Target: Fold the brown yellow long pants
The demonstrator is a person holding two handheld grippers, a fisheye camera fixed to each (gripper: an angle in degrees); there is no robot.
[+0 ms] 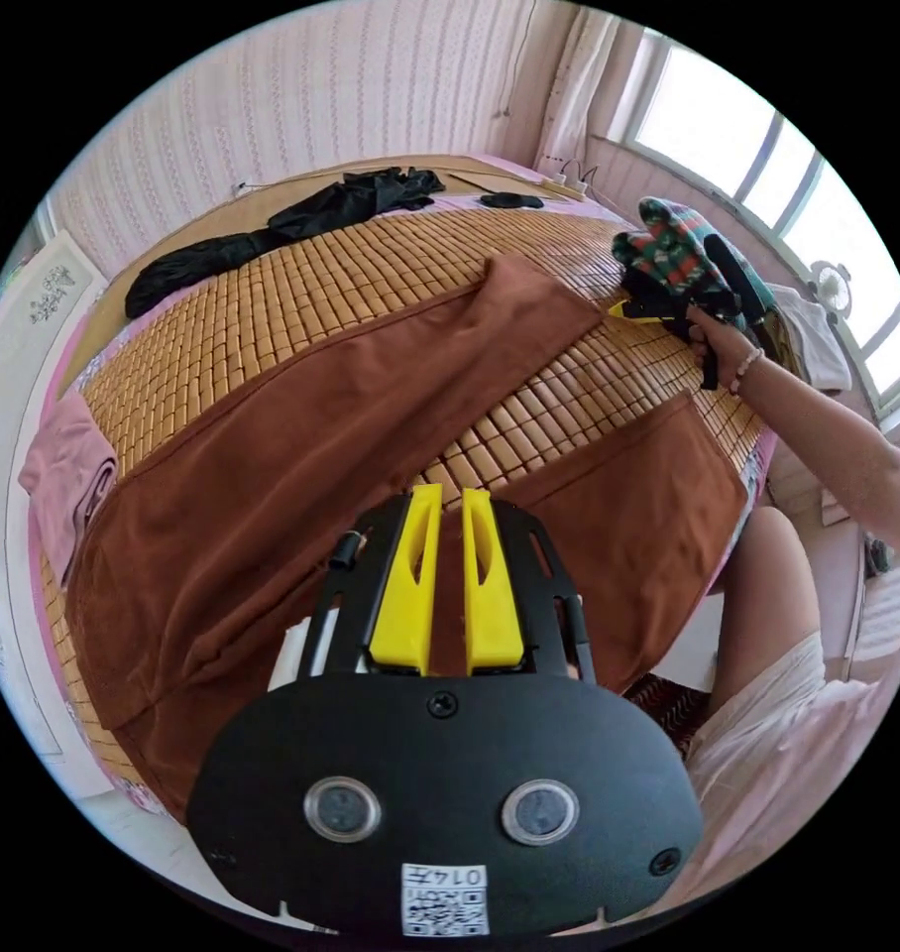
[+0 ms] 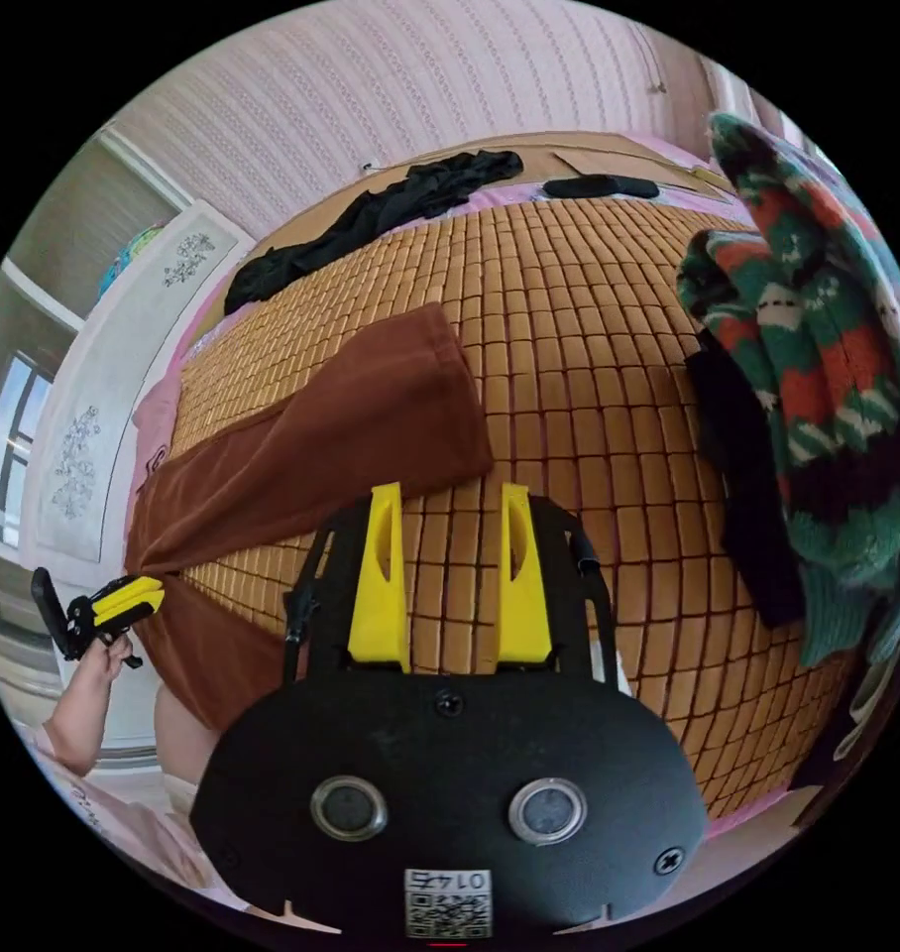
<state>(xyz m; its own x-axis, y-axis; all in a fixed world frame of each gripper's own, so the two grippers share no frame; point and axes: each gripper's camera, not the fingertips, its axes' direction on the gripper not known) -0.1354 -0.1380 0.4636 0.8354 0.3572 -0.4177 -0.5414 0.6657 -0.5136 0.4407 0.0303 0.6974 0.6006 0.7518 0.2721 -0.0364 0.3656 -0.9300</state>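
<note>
Brown long pants (image 1: pixel 321 446) lie spread on a bamboo mat (image 1: pixel 371 268), legs apart in a V. My left gripper (image 1: pixel 452 496) hovers at the crotch where the legs meet, its yellow jaws nearly together with brown cloth in the narrow gap. In the right gripper view that gripper (image 2: pixel 158 587) touches the pants (image 2: pixel 351 436) at the near left edge, held by a hand. My right gripper (image 2: pixel 448 496) is open over bare mat (image 2: pixel 589 397) just past a leg's hem, nothing between its jaws. It also appears far right (image 1: pixel 618 309) in the left gripper view.
A green, red and white knit garment (image 2: pixel 817 397) with dark clothes is piled at the mat's right side. Black clothing (image 1: pixel 301 218) lies along the far edge, a pink cloth (image 1: pixel 63 466) at the left. The person's leg (image 1: pixel 767 595) stands by the bed.
</note>
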